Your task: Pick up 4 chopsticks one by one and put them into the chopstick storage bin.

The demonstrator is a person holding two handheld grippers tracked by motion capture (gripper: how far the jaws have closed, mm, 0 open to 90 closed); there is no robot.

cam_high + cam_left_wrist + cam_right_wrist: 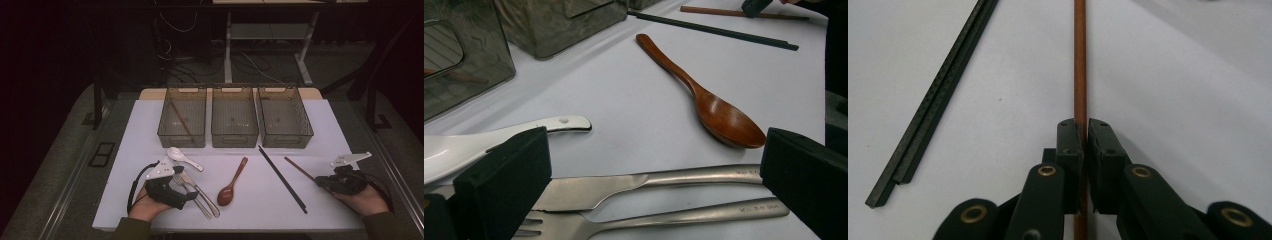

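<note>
We log the right hand-held gripper [1084, 131] clenched on the brown chopstick [1079, 60]: in the right gripper view the 2 pads meet on the stick, which runs straight up the frame from between them. That view also resolves the black chopsticks [933, 107] as 2 sticks lying flush side by side on the white desk [1188, 100], to the left of the brown one and apart from it. From the high view the black chopsticks [282, 179] read as 1 dark line, and the brown chopstick [299, 168] lies on the desk at the right, its near end inside the right hand-held gripper [322, 181].

The left gripper view gives detail the high view lacks: the left hand-held gripper [656, 175] stands released, jaws wide apart, with a steel knife [649, 182] and a steel fork [674, 217] lying between them, untouched. The white ceramic spoon [499, 137] lies just behind the left jaw, and the wooden spoon [704, 97] lies farther off, bowl toward the camera.

We see in the high view 3 clear bins [234, 117] in a row at the far side of the desk; the left one holds another brown stick [181, 120].

Pose: both forearms enter from the bottom edge. The left hand [147, 207] rests low at the front left, its gripper [187, 192] aimed right over the cutlery. The right hand [362, 200] rests at the front right, gripper pointing left and away, low to the desk.
</note>
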